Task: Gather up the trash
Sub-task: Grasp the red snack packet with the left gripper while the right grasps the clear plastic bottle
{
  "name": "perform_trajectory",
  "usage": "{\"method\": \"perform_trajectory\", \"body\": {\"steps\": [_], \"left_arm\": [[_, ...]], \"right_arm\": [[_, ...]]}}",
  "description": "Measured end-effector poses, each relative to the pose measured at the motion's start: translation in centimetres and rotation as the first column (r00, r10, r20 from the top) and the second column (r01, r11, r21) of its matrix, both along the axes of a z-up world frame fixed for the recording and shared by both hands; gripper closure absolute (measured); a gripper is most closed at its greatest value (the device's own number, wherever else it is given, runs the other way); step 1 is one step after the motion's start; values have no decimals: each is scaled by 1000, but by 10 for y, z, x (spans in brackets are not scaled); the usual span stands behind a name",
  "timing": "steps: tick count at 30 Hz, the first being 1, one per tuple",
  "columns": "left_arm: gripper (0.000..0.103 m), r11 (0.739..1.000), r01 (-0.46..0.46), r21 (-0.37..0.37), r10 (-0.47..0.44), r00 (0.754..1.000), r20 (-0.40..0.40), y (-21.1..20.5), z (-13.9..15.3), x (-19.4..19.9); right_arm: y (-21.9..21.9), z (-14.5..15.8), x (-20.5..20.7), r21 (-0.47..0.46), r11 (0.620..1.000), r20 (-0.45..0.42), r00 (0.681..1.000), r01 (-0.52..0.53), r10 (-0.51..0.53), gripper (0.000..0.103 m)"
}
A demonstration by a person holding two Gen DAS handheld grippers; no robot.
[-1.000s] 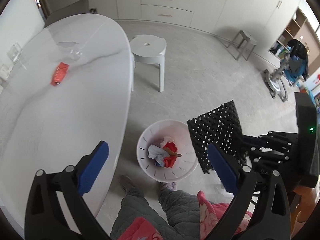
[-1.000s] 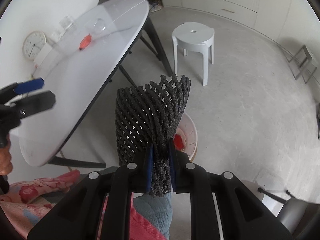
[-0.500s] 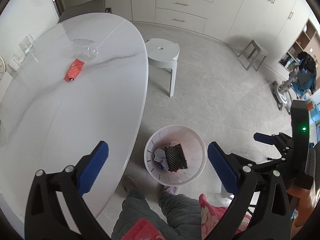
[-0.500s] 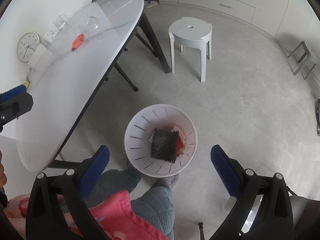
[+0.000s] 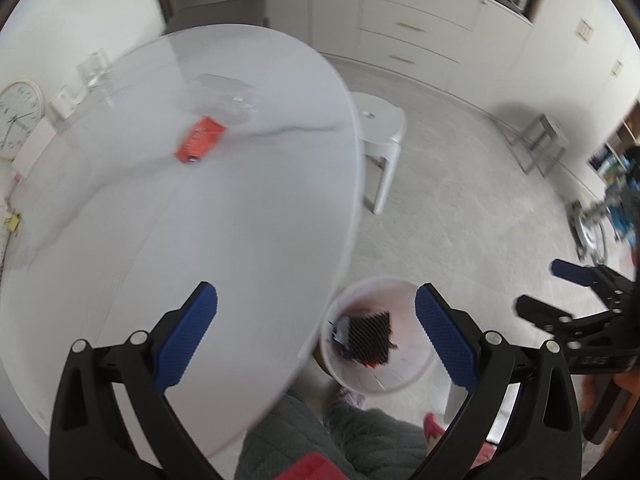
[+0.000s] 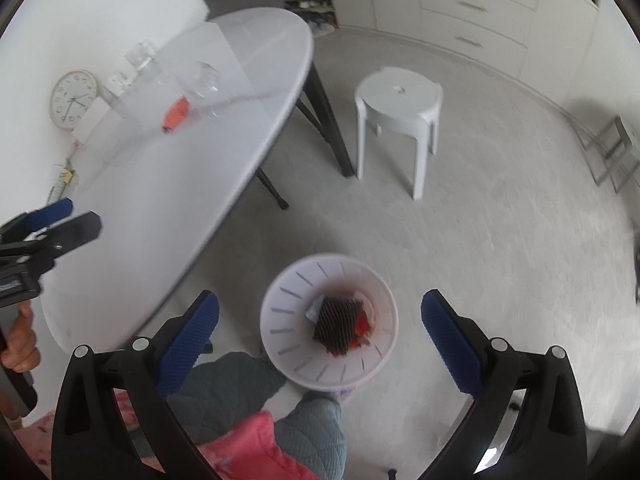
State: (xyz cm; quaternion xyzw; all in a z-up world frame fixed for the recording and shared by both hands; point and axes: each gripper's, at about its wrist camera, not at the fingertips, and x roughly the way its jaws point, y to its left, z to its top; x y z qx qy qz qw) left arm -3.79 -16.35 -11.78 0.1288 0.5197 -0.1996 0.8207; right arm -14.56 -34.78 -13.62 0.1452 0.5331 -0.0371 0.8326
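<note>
A white slotted bin point(image 6: 280, 328) stands on the floor beside the table; it shows too in the left wrist view point(image 5: 400, 376). A black foam net point(image 6: 338, 326) lies in it on red and white scraps, also seen in the left wrist view point(image 5: 368, 336). A red wrapper point(image 5: 200, 140) and a clear plastic container point(image 5: 224, 94) lie on the white oval table point(image 5: 160, 240). My left gripper point(image 5: 316, 332) is open and empty over the table's near edge. My right gripper point(image 6: 320, 344) is open and empty above the bin.
A white plastic stool point(image 6: 400, 104) stands on the floor beyond the bin. A wall clock point(image 6: 74, 100) and clear glassware point(image 6: 140, 56) sit at the table's far side. Cabinets point(image 5: 420, 28) line the back wall. The person's legs point(image 6: 256, 400) are below the grippers.
My right gripper opened and dropped the black foam net into the bin, then stayed above it. My left gripper has swung left toward the table.
</note>
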Motion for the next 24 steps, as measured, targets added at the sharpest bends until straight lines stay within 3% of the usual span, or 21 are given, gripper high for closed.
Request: {"method": "perform_trajectory", "body": {"steps": [8, 18, 24], "left_arm": [[8, 999, -17, 36, 13, 994, 108, 39, -8, 88], [8, 987, 146, 67, -148, 988, 41, 48, -63, 232], [8, 978, 202, 50, -202, 979, 3, 47, -89, 274]], "right_arm": [[28, 24, 103, -33, 990, 61, 989, -136, 138, 3], [62, 14, 266, -48, 973, 21, 974, -225, 226, 3], [76, -3, 316, -67, 971, -22, 973, -230, 229, 3]]}}
